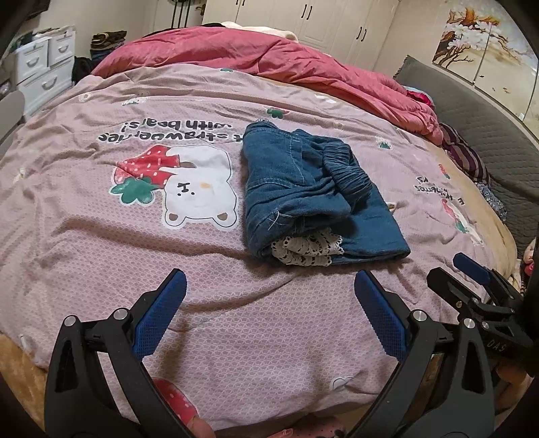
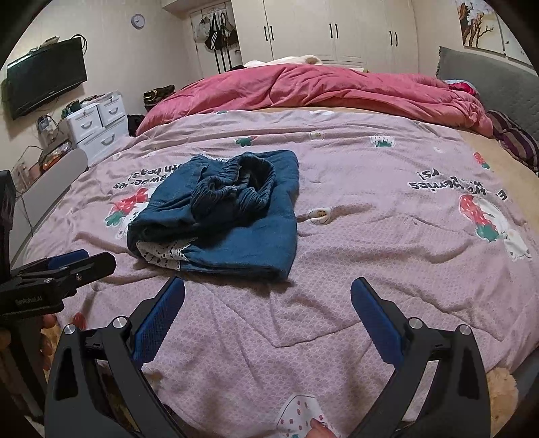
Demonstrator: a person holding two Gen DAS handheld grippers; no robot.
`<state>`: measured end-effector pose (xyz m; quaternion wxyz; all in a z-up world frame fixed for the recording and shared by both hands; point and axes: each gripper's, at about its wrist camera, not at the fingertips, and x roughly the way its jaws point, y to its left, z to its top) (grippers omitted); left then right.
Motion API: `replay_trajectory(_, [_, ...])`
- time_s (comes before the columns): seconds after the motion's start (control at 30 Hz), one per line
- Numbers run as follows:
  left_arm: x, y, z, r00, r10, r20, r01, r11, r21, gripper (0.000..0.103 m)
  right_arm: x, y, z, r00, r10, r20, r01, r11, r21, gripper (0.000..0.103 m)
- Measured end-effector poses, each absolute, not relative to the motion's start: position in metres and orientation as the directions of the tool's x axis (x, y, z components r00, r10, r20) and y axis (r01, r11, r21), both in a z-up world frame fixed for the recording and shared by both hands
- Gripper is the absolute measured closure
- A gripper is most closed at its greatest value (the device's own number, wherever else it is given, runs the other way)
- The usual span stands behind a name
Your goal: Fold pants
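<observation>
**Tongs spread and empty above the bed; pants folded on the quilt**

The left tongs (image 1: pixel 269 286) are seen with both blue pads wide apart, nothing held between them; only bare quilt (image 1: pixel 84 219) is framed in the gap. The right tongs (image 2: pixel 267 293) are likewise spread, with nothing gripped. Each pair is held just short of the pants, near the bed's front edge, and no contact with the cloth is shown. In the left view the right tongs (image 1: pixel 471 269) are visible at the right margin; in the right view the left tongs (image 2: pixel 67 262) are seen at the left margin, side-on.

The pants (image 1: pixel 313 192) are shown as a compact blue denim bundle lying on the pink printed quilt. In the left view they lie just right of the bear print (image 1: pixel 198 188), beside it; in the right view (image 2: pixel 222 212) part of a strawberry print is covered by their left edge. The gathered waistband (image 2: pixel 242 188) is turned upward on top of the bundle. A strip of white lace (image 1: pixel 306 249) is exposed at the near edge, between the denim layers.

A rumpled red duvet (image 2: pixel 320 91) is heaped across the far side of the bed. White wardrobes (image 2: pixel 337 30) stand behind it, and a drawer unit (image 2: pixel 97 121) is placed at the left.
</observation>
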<state>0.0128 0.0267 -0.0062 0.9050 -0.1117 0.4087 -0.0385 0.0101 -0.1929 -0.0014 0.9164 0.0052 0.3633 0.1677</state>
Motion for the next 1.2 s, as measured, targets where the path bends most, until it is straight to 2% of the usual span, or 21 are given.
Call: replay_trajectory(1.2, [0.0129, 0.0235, -0.0056, 0.654, -0.15, -0.742, -0.027, 0.975, -0.221, 0.009, 0.0146, -0.1954, -0.0051, 0.67, 0.296, -0.681, -0.305, 0.946, 0.11, 0.004])
